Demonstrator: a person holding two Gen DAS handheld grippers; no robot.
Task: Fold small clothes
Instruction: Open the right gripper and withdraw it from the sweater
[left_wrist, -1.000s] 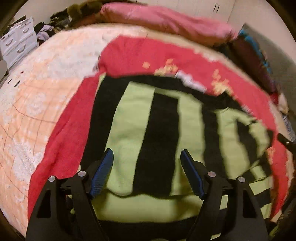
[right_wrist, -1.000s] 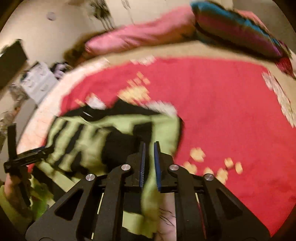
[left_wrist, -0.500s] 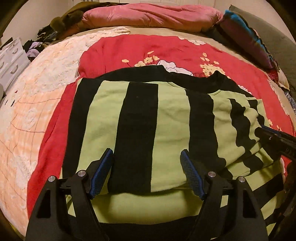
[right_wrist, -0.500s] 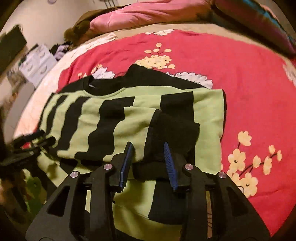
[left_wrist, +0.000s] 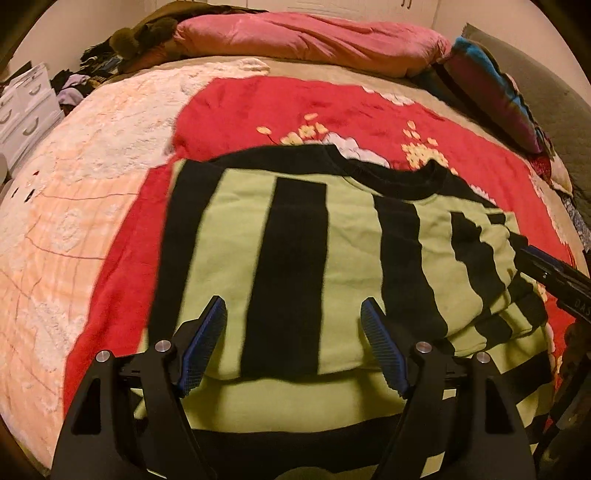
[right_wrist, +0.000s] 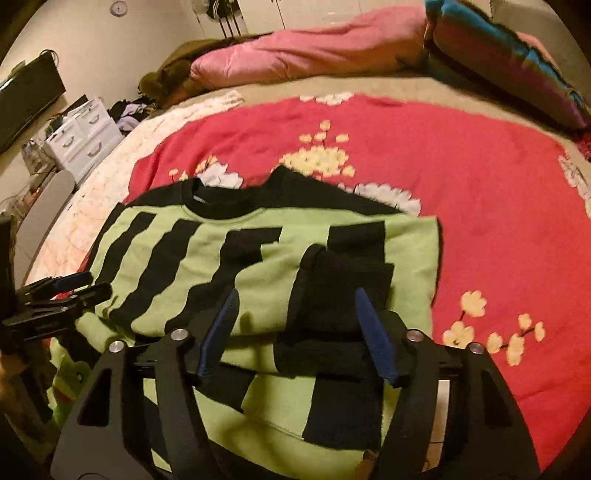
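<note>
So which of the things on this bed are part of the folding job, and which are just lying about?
In the job:
- striped sweater, green and black, lying partly folded
- left gripper, open
- right gripper, jaws opening over the black cuff

Lying about:
- red floral blanket
- pink pillow
- white drawers

light: dim, warm yellow | slight blur | fisheye edges dark

Near hem of green-and-black striped sweatshirt (left_wrist: 295, 258) hidden behind gripper bodies, cut by bottom edge in both wrist views. Red floral blanket (right_wrist: 480, 203) partly covered by it. Dark clothes heap (left_wrist: 85, 74) beside white drawers (left_wrist: 26, 107) too small to identify.
</note>
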